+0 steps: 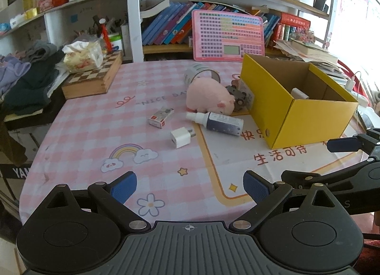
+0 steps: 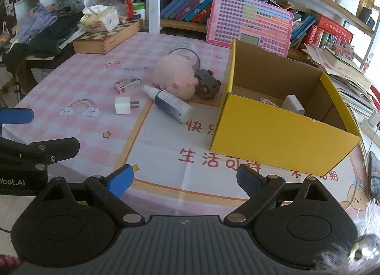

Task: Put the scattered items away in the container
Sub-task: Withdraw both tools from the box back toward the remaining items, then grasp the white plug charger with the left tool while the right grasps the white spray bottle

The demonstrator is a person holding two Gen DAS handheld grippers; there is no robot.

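A yellow cardboard box [image 1: 308,118] [image 2: 280,137] stands open on the table's right side, with a white item [image 2: 293,104] inside. Left of it lie a pink plush pig [image 1: 209,97] [image 2: 175,76], a small grey plush [image 1: 238,98] [image 2: 207,83], a spray bottle [image 1: 218,123] [image 2: 171,104], a white plug charger [image 1: 180,137] [image 2: 123,106], a small staple box [image 1: 161,117] [image 2: 127,84] and a tape roll [image 1: 200,72] [image 2: 184,48]. My left gripper [image 1: 190,188] is open and empty near the front edge. My right gripper [image 2: 184,181] is open and empty before the box.
A wooden chessboard box [image 1: 92,78] with a tissue pack [image 1: 83,56] sits at the back left beside a pile of clothes [image 1: 28,78]. A pink keyboard toy [image 1: 228,36] leans on the bookshelf behind. Papers [image 2: 344,70] pile at the right.
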